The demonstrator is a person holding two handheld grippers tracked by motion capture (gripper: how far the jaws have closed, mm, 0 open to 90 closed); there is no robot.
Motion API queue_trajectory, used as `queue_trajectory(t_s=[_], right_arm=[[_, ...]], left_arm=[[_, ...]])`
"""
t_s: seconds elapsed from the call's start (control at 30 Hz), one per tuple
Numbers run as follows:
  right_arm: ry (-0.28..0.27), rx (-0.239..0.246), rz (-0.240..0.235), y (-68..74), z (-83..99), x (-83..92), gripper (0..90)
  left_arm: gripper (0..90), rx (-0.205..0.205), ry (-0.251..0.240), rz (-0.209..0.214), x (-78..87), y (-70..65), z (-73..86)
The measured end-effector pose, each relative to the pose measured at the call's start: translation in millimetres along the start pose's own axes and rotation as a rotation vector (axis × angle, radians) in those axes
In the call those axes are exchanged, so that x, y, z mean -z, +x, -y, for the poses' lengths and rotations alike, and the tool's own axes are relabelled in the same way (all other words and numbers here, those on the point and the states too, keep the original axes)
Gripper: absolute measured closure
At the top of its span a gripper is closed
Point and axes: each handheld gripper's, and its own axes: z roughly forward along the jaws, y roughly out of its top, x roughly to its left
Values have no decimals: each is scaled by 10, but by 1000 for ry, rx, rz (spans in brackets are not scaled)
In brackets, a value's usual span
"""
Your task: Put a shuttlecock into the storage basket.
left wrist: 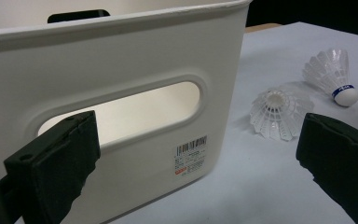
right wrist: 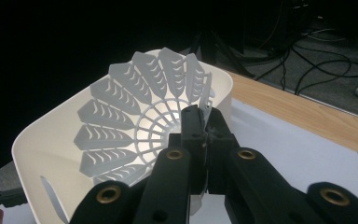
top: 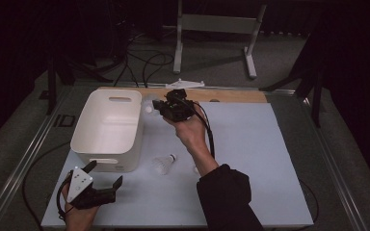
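Right gripper view showed a white plastic shuttlecock (right wrist: 135,116) pinched by its skirt edge between the closed jaws of the right gripper (right wrist: 204,133), its open skirt facing the lens at frame centre, with the white plastic bin (right wrist: 42,154) behind it at left. In the high view, the right gripper (top: 160,107) sat at upper centre, just beside the bin's (top: 107,130) right rim, the clamped shuttlecock (top: 148,109) a pale blur at its tip over that rim.

Two more shuttlecocks lay on the pale blue tabletop (top: 250,144) right of the bin. In the left gripper view, one (left wrist: 277,112) lay with its skirt toward the camera at centre right, and one with a blue band around its cork (left wrist: 333,74) lay at upper right.

At the lower left of the high view, the left gripper (top: 107,174) hung with jaws spread wide and nothing between them, just in front of the bin's near wall. The left gripper view showed that wall's oval handle slot and a barcode label (left wrist: 190,155).
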Motion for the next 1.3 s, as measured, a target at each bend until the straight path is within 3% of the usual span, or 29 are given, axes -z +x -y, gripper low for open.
queue_trajectory(t_s=[1.0,1.3], right_arm=[[21,46,-45,312,-56,-217,894],[44,64,-65,461,-39,-333,895]], left_arm=[[1,1,-3,0,5,2,-1],[1,-1,-4,-2,6,4,-2]])
